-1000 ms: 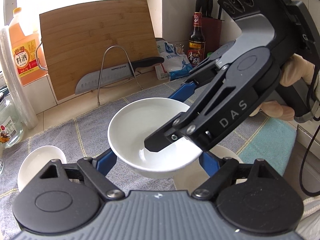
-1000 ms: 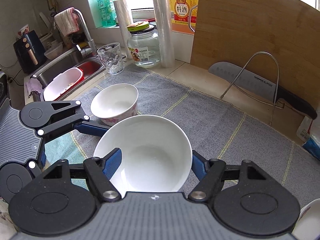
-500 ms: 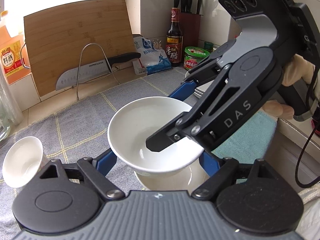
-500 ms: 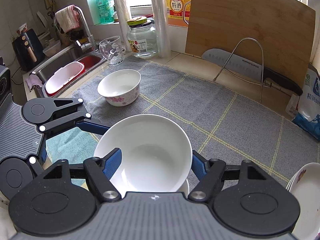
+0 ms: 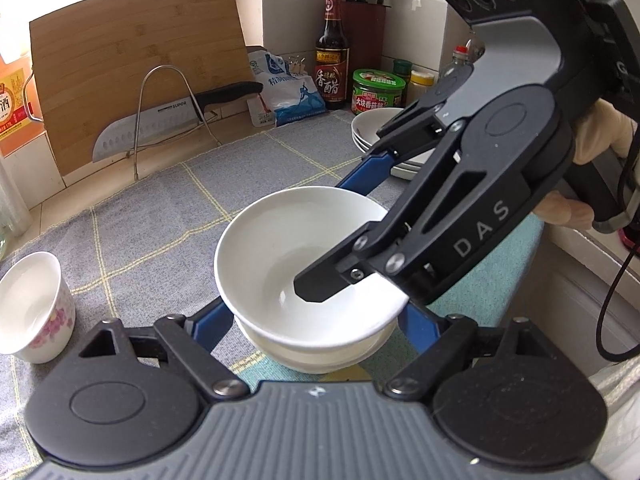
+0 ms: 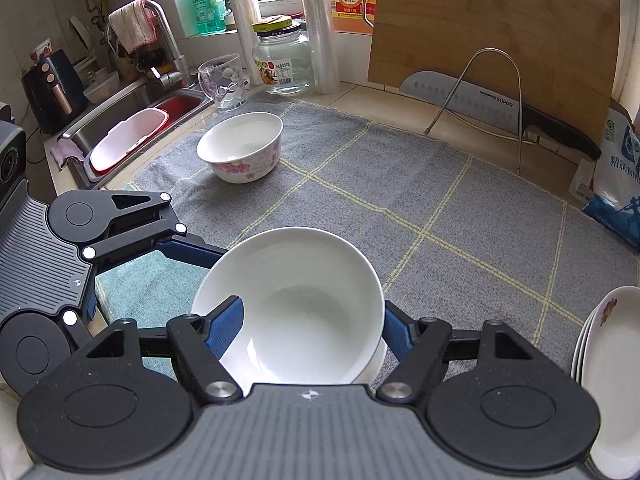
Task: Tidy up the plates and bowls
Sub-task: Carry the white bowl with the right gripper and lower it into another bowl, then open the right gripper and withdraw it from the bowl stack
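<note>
Kitchen counter: a white bowl (image 5: 280,248), carried across the grey mat (image 6: 360,168) within the past second, now sits low at frame centre over a second white bowl (image 5: 320,360), whose rim peeks out just beneath it. A moment ago no bowl lay directly below. The nesting looks all but done; whether the two touch cannot be told.

The left gripper (image 5: 314,304) flanks the carried bowl, its blue fingers (image 5: 212,320) clamped against both sides. The right gripper (image 6: 310,320) is also closed on it, one finger reaching over the rim.

Both tools tilt steeply down and meet crosswise. In the left view the right tool enters from the upper right, gripped by a gloved hand (image 5: 600,128).

Farther off, a floral bowl (image 6: 240,148) waits at upper left of the right view, well apart. A stack of plates (image 6: 608,360), newly in view, stands at the right edge.
</note>
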{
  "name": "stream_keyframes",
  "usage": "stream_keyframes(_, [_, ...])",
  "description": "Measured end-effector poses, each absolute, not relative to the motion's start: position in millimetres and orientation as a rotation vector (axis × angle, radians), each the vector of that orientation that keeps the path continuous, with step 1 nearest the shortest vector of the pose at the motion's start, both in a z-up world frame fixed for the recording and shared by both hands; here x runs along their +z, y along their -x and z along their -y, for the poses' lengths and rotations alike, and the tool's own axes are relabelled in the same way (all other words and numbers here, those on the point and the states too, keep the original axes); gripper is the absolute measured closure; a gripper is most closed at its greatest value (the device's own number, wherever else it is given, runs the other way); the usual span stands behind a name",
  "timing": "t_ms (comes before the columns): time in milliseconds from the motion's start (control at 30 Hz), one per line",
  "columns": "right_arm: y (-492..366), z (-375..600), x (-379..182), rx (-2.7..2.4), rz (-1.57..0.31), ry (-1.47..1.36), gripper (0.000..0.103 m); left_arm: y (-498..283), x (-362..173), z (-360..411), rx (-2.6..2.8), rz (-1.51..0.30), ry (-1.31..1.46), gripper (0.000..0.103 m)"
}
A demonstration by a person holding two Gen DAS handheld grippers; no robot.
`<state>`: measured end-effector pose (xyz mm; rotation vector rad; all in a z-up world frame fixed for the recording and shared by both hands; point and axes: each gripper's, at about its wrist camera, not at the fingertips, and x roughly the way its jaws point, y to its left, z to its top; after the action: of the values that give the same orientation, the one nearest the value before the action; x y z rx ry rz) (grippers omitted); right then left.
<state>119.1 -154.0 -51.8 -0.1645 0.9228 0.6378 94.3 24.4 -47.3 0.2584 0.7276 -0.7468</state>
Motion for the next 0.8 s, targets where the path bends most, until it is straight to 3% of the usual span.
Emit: stream_keyframes(800, [-118.4,152.9,-63.9,0.623,-0.936,0.197,0.025,-99.0,-57.5,-21.5,-0.754,-0.753,-0.282,0.014])
